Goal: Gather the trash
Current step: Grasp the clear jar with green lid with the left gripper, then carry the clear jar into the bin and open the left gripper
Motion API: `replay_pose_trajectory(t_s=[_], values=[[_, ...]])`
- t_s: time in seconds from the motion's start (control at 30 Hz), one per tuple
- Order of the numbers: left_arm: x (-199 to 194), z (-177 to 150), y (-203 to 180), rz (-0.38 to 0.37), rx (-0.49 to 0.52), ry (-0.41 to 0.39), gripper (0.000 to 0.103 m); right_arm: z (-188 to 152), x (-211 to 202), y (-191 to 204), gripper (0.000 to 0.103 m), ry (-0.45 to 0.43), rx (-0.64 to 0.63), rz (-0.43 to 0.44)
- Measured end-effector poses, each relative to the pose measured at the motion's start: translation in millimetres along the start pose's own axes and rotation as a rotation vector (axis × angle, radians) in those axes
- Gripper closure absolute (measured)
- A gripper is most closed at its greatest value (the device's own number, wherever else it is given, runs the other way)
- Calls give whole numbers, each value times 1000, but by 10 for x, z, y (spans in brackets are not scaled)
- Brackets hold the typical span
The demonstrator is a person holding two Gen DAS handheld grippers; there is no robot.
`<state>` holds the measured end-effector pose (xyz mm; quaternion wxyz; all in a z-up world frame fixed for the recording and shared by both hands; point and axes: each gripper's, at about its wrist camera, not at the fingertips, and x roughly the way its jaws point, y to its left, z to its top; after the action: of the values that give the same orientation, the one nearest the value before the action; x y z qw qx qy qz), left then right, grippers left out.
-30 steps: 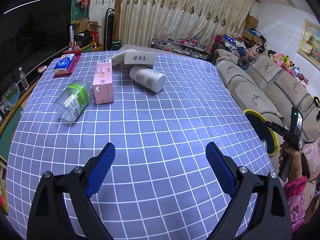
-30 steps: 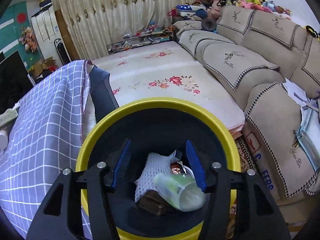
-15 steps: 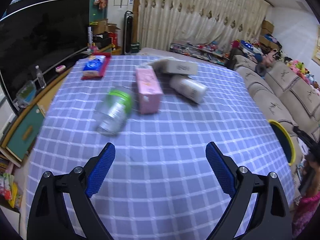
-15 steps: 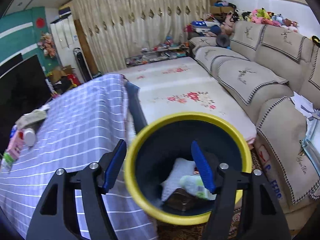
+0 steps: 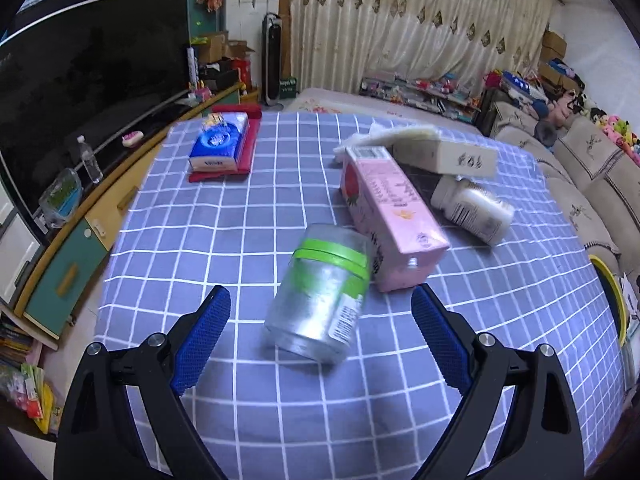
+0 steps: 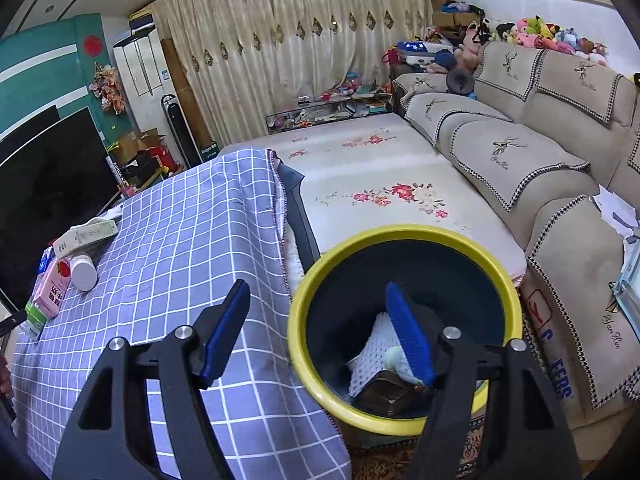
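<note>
The left gripper [image 5: 320,334] hangs over the jar [image 5: 320,292] on the counter [image 5: 500,320], fingers wide. The right gripper [image 6: 316,330], fingers just widened and empty, hangs by the bin [image 6: 298,324].

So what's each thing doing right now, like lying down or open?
Clear jar: lying on its side, green lid on.
Pink carton: lying flat.
White bottle: on its side, under the white box.
Tissue pack: flat on a red tray.
Yellow bin: open, trash inside.
Left gripper: jaws open, empty.
Right gripper: jaws open, empty.
</note>
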<state>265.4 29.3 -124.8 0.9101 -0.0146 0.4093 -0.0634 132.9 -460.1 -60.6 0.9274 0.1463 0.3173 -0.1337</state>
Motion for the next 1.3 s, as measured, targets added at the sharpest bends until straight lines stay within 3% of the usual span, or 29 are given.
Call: replay_pose_trajectory(t_s=[0.33,0.53,0.73,1.0,1.3], values=[[332,72,-22,10,52,57,28,-9,104,187,36,21,-19,29],[495,86,-9,4,51,85,33,-39,109,161,36,27,-13,30],[565,60,13,13,42,85,45,-49,92,97,36,27,-5,31],[332,-137,-20,17,40,70,53,-84,99,141,36,39,-16,47],[-89,-488,-373,-60,51,56,54,-122,116,187,36,47,-20,59]])
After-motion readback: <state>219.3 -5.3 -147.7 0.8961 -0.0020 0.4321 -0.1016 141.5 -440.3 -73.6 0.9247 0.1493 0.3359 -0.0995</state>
